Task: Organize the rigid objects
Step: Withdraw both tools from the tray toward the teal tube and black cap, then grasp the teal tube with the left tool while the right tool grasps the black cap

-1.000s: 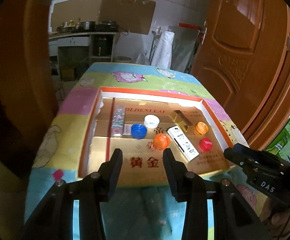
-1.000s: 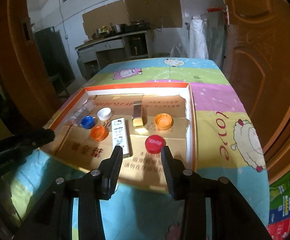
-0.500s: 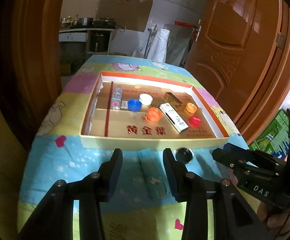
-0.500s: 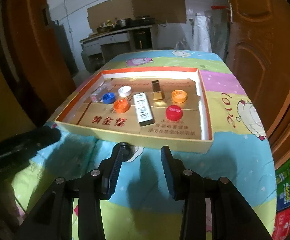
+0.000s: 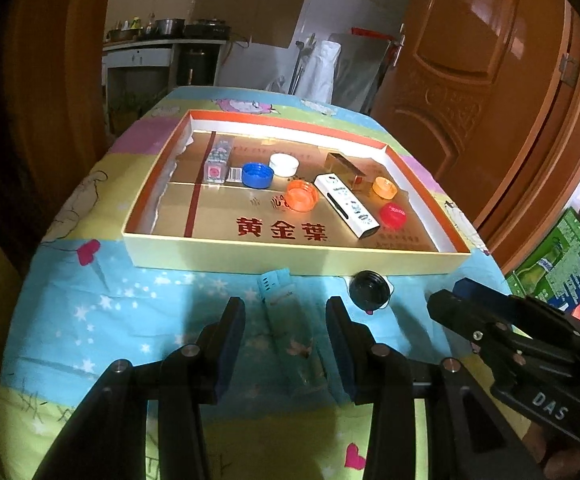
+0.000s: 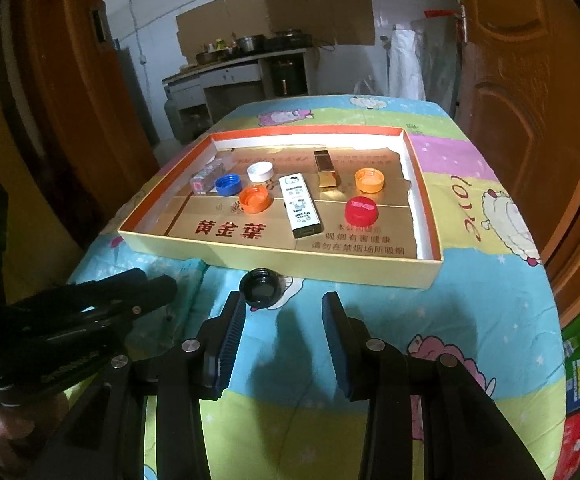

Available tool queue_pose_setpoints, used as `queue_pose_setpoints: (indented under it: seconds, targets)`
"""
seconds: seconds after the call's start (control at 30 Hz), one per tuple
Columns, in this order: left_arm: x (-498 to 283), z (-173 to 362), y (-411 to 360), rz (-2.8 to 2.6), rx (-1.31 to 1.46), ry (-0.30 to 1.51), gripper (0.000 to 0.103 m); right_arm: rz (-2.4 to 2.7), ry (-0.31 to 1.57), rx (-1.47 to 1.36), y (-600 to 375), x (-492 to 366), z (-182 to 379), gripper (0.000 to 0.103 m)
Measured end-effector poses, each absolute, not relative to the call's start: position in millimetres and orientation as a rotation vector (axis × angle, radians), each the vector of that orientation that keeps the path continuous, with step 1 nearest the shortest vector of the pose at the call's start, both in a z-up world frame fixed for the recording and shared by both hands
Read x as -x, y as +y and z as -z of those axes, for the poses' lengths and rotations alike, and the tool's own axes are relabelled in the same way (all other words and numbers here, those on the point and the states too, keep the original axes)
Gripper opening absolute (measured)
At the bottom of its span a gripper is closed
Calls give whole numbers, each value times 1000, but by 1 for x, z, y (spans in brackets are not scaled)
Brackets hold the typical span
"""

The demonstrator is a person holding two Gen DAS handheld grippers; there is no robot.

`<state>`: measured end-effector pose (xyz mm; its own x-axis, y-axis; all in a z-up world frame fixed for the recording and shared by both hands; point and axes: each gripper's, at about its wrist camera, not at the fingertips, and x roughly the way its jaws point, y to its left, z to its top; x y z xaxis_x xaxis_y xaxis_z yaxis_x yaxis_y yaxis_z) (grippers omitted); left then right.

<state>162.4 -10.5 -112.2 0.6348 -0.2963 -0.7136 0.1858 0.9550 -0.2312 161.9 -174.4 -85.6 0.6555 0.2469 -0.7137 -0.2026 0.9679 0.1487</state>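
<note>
1. A shallow cardboard box tray (image 5: 290, 258) with an orange inner rim lies on the table and holds most of the small rigid things.
2. Inside it, at the left, a clear narrow case (image 5: 219, 156) lies lengthwise; just right of it sit a blue bottle cap (image 5: 257, 175) and a white bottle cap (image 5: 284, 164).
3. An orange bottle cap (image 5: 302, 195), open side up, sits nearer the front wall, beside a white rectangular lighter-like box (image 5: 346, 205) that lies slanted toward the front right.
4. A gold bar-shaped box (image 5: 344, 168) lies behind the white one; a second orange cap (image 5: 385, 187) and a red cap (image 5: 392, 215) sit at the right side of the tray.
5. Outside the tray, just in front of its front wall, a black bottle cap (image 5: 369, 291) rests on the cartoon-print tablecloth (image 6: 470, 300).
6. A pale teal flat packet (image 5: 286, 320) lies on the cloth, one end near the tray wall, running back between the left gripper's fingers.
7. The left gripper (image 5: 285, 316) stands with jaws apart over the packet, its pads not pressing on it.
8. The right gripper (image 6: 284, 312) is likewise spread, with only cloth between its fingers; the black cap lies just past its left fingertip.
9. Orange-brown wooden doors (image 5: 470, 60) stand to the right, and a counter with pots (image 6: 246, 60) is at the far wall.
</note>
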Motion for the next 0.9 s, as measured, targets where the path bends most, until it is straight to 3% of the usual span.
queue_pose_setpoints:
  seconds: [0.2, 0.33, 0.9]
  targets:
    - [-168, 124, -21, 256, 117, 868, 41, -251, 813, -56, -174, -162, 86, 41]
    - [-171, 129, -21, 236, 112, 886, 25, -250, 813, -55, -174, -162, 86, 41]
    - [-170, 129, -8, 253, 148, 883, 23, -306, 874, -29, -151, -184, 112, 41]
